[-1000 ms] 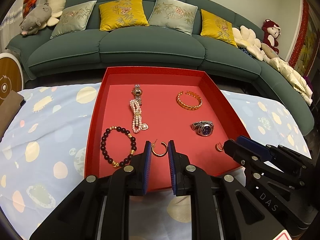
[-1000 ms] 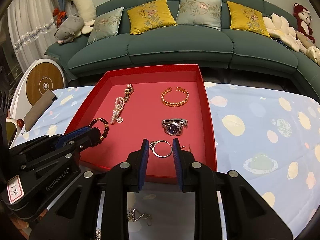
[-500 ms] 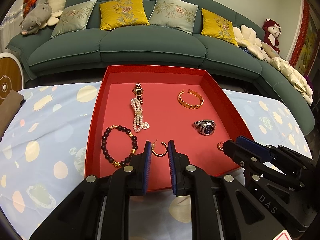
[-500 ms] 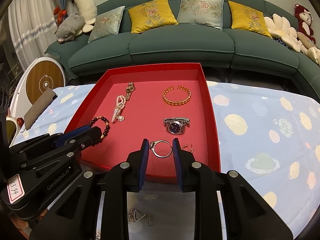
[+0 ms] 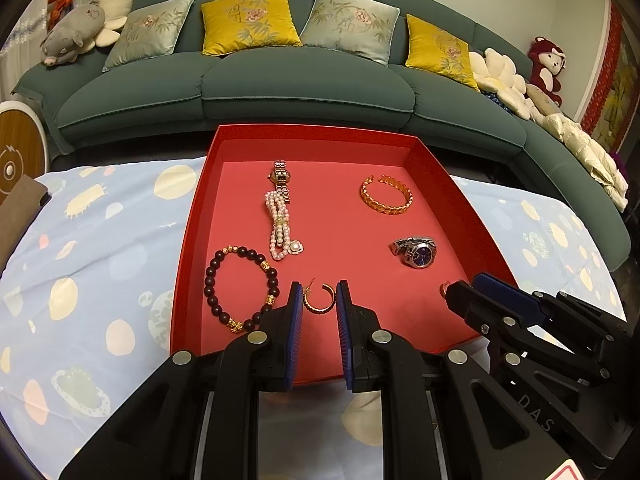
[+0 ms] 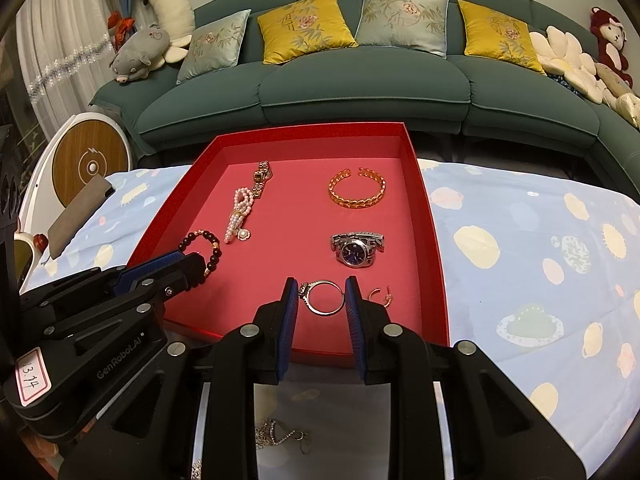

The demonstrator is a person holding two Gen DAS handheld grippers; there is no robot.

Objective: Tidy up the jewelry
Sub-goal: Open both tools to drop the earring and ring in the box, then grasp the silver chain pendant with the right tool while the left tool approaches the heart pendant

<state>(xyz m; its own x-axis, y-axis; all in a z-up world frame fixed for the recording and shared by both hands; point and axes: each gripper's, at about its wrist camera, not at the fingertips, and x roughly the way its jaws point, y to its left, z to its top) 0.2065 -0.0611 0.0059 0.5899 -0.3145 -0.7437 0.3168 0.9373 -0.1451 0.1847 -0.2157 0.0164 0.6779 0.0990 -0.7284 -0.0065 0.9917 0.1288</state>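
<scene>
Left tool (image 5: 318,300) pinches gold hoop earring (image 5: 319,300); right tool (image 6: 322,298), marked "GenRobot.AI" and "13.14", pinches silver ring (image 6: 323,297). Both hang over red tray (image 6: 434,240) near its front edge; open floor centre.

The right gripper (image 6: 321,294) clamps a silver ring (image 6: 323,297) over the near end of the red tray (image 6: 434,240). At 1 o'clock of the ring lies a blue-faced silver watch (image 6: 356,249), and a gold cuff bangle (image 6: 357,193) lies farther off at 12. A small gold earring (image 6: 380,295) sits just at 3 o'clock. The left gripper (image 6: 176,270) reaches in at 9 o'clock, covering part of a dark beaded bracelet (image 6: 206,246).
</scene>
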